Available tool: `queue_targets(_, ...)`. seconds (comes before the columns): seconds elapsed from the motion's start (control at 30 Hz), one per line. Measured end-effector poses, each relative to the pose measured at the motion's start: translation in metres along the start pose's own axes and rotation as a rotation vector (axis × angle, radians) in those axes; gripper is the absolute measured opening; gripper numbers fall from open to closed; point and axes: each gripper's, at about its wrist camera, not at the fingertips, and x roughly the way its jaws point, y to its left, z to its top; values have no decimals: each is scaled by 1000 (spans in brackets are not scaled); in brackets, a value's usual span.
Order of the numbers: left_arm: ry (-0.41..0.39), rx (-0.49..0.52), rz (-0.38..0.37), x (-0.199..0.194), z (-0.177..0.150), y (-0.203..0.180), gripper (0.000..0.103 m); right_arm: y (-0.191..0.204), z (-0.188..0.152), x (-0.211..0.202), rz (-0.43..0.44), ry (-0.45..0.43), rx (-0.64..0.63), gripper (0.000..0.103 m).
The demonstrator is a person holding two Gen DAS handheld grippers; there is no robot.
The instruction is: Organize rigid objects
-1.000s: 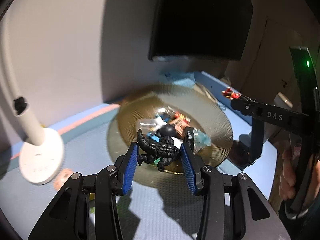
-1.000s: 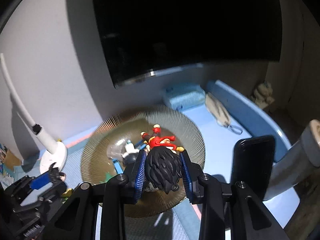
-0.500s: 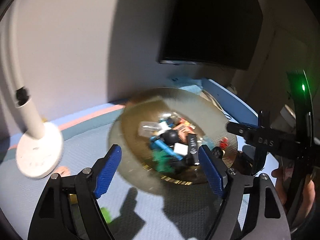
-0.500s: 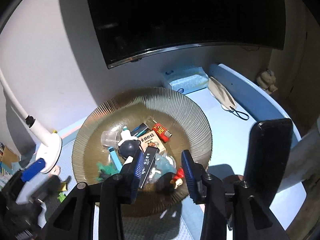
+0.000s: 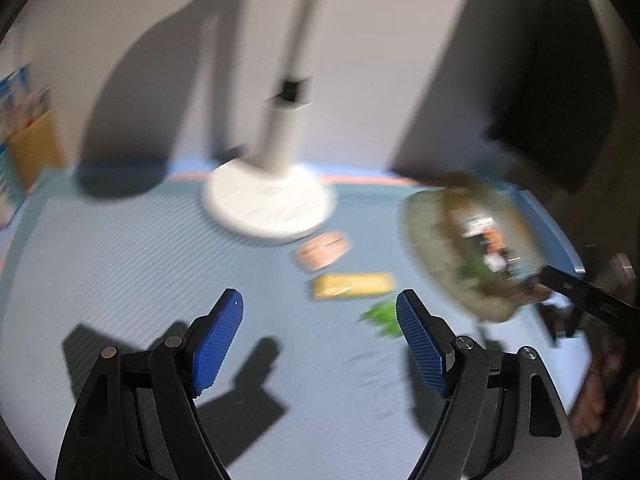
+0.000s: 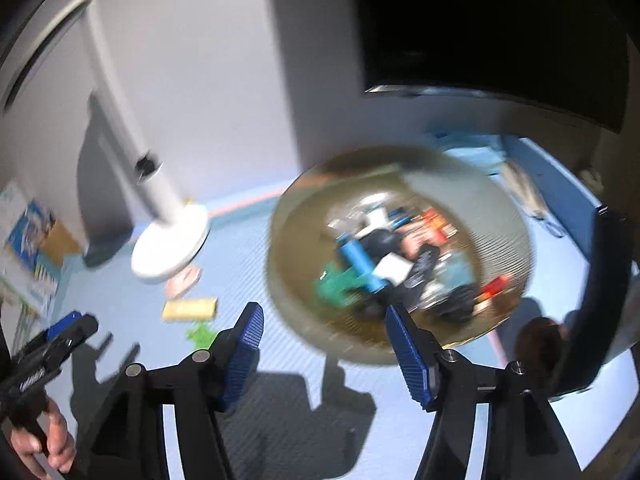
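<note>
Both views are smeared with motion blur, so small details are hard to read.

The left hand-held gripper [image 5: 319, 322] stands wide open over bare blue worktop [image 5: 120, 264], with nothing between its blue pads. The right hand-held gripper [image 6: 322, 330] is also open and empty; its jaws have just been opening, and nothing sits between them. Its right pad overlaps the near rim of the ribbed glass bowl [image 6: 508, 216] in the picture; whether it touches the bowl cannot be told.

The bowl sits on the worktop and holds a heap of small rigid things: a blue tube [image 6: 360, 262], a green toy [image 6: 334, 286], a white card [image 6: 394, 270], a red piece [image 6: 494, 286] near the right rim, and several dark figures that blur together. In the left view the same bowl [image 5: 424, 240] shows at the right edge.

Three things lie loose on the worktop between the bowl and the white lamp base [image 5: 268, 204]: a pinkish piece [image 5: 324, 250] just beside the base, a yellow packet [image 5: 354, 286] a little nearer, and a small green toy [image 5: 382, 318] nearest, close to the left gripper's right pad.

A dark screen [image 6: 500, 28] hangs on the wall behind the bowl. At the lower left of the right view, a hand [image 6: 44, 440] holds the left gripper's handle.
</note>
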Motion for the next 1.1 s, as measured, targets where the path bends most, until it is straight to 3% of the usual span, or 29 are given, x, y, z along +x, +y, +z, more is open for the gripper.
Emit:
queue_targets(0.17, 75, -38, 73, 23, -32, 33, 78, 30, -42, 45, 56, 75, -77, 62)
queue_targets(0.37, 92, 1, 124, 39, -48, 29, 78, 35, -70, 74, 101, 108, -105, 62)
queue_targets(0.57, 90, 87, 195, 43, -53, 14, 78, 43, -71, 76, 87, 96, -142, 73)
queue_targets(0.8, 89, 86, 188, 42, -52, 15, 78, 59, -76, 75, 63, 93, -229, 78)
queue_targets(0.97, 89, 86, 186, 43, -52, 15, 78, 61, -76, 79, 60, 100, -237, 79)
queue_targets(1.1, 89, 84, 186, 43, -52, 15, 78, 60, -75, 81, 58, 109, -230, 86)
